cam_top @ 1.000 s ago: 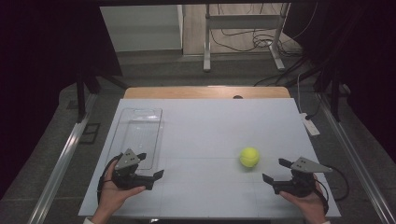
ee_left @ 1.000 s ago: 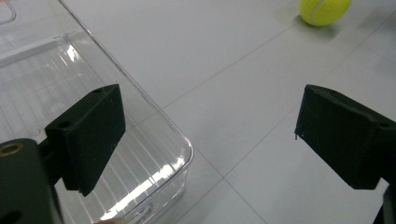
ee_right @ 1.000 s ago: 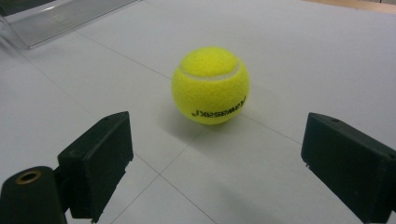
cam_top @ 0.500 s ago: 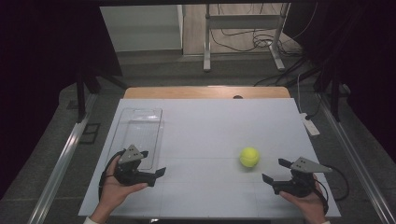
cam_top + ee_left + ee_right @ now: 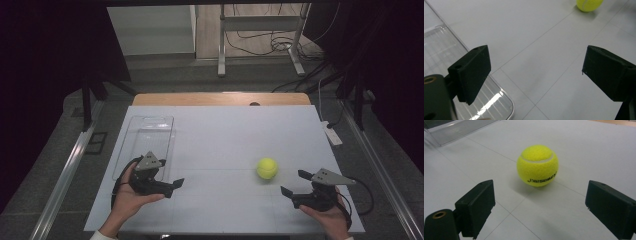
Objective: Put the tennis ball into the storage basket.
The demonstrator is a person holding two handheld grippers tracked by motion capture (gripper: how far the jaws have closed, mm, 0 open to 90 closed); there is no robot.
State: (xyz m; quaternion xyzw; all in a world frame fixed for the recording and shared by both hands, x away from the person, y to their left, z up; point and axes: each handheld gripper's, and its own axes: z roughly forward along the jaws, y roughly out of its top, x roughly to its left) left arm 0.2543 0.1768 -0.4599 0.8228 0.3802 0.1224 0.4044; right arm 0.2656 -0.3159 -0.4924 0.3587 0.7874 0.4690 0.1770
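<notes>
White table (image 5: 225,130) carried 1 yellow tennis ball (image 5: 267,168) right of centre and 1 clear plastic tray (image 5: 145,142) along its left side. Right claw (image 5: 295,182) sat near the ball, aimed at it, jaws spread wide, nothing between them; the ball lay just ahead of the jaws in the right gripper view, untouched. Left claw (image 5: 170,176) was at the tray's near end, jaws wide apart and empty, well apart from the ball.
</notes>
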